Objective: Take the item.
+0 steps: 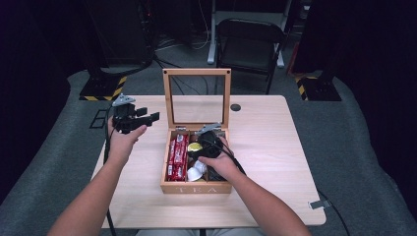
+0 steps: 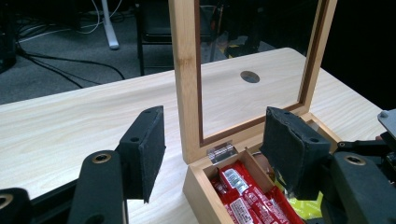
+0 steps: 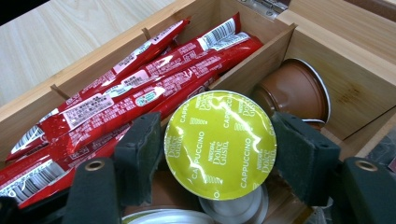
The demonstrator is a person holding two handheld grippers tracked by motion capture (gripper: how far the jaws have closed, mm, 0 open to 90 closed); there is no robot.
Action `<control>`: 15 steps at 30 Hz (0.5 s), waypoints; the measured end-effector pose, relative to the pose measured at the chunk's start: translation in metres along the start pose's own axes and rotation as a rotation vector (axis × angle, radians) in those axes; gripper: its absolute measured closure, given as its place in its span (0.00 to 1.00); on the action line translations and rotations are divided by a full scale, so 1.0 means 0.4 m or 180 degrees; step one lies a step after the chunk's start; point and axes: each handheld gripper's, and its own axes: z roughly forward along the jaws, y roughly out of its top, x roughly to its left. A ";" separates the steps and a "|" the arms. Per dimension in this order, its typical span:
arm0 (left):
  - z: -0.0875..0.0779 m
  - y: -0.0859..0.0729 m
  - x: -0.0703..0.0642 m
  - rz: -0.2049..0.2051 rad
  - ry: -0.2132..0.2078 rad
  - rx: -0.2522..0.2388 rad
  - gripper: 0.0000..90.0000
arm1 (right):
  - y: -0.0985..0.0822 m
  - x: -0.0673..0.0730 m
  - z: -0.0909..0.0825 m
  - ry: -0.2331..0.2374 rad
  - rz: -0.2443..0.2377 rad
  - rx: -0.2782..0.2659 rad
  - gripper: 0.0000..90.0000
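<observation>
One wooden tea box [image 1: 196,187] mid-table [image 1: 275,147], glass lid [image 1: 197,73] upright. High view: both forearms in from below; left gripper [image 1: 147,118] held level above bare table left of box, jaws half apart, empty. Right gripper [image 3: 217,147] dipped into middle compartment. Right gripper view adds detail: pads clamped on yellow-lidded cappuccino capsule [image 3: 219,142], red sachets [image 3: 140,88] alongside, brown capsule [image 3: 294,91] behind.

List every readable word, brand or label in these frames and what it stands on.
"TEA": front wall of the wooden box.
"CAPPUCCINO", "NESCAFÉ Dolce Gusto": yellow-green foil lid of the round capsule between the right gripper pads.
Red stick sachets: white labels and barcodes, too small to read.
</observation>
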 end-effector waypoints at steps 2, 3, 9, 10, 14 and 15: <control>0.000 0.000 0.000 0.0003 0.0000 0.0003 0.43 | 0.000 -0.003 0.003 -0.0007 -0.0003 -0.0030 0.40; 0.000 0.000 0.000 0.0003 -0.0001 0.0002 0.43 | 0.001 -0.003 0.003 -0.0006 -0.0003 -0.0021 0.40; 0.000 0.000 0.000 0.0007 -0.0006 0.0006 0.43 | 0.001 -0.001 0.001 -0.0025 -0.0020 -0.0007 0.41; 0.000 0.000 0.001 0.0008 -0.0006 0.0007 0.43 | 0.001 0.000 0.000 -0.0026 -0.0020 -0.0005 0.41; 0.000 0.000 0.001 0.0007 -0.0001 0.0000 0.43 | 0.001 -0.001 0.001 -0.0024 -0.0056 -0.0023 0.41; 0.000 0.000 0.001 0.0008 -0.0003 0.0006 0.43 | 0.000 0.000 0.000 -0.0031 -0.0043 -0.0026 0.41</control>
